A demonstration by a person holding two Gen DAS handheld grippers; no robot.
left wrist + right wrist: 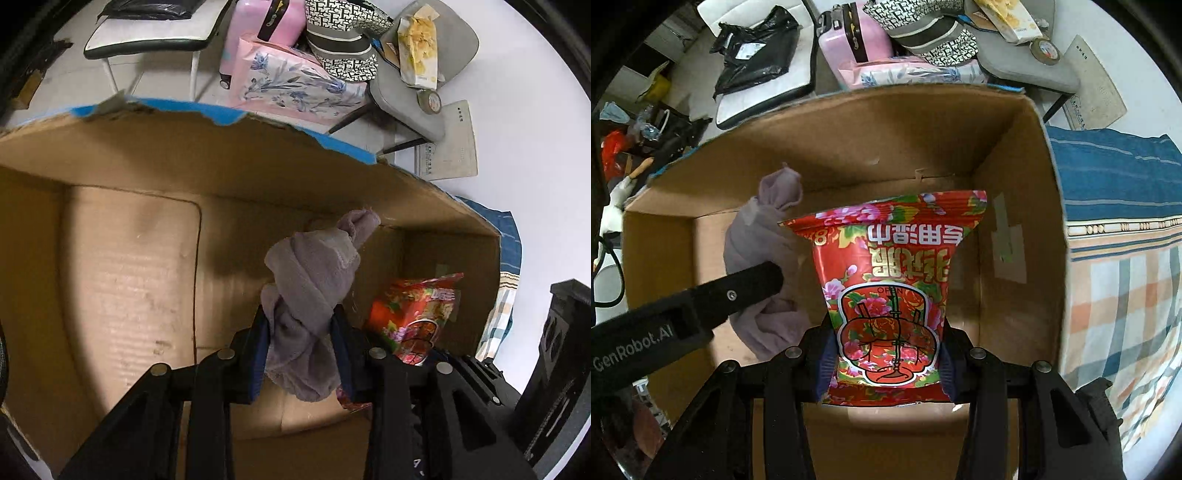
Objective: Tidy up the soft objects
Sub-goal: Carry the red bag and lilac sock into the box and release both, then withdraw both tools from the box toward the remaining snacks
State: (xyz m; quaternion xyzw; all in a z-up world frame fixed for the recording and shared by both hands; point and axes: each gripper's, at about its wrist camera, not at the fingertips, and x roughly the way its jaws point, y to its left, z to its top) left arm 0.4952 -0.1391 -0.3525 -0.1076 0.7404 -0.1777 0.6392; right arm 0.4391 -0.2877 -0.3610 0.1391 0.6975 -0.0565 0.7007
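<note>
Fleecy mauve cloth (314,280) pinched in left fingers (260,332), glossy red pack (890,295) in right fingers (827,354), over corrugated box (129,266).

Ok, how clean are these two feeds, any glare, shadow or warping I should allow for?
Left wrist: the cardboard box rim bows from fisheye, and the purple cloth casts a dark shadow on the wall behind. Right wrist: glare on the red floral pack, motion smear on the checked fabric, and dark corners in both.

Pale floor (524,122); white-seated chair (155,33), grey chair (406,99); pink suitcase (860,40), probably.
</note>
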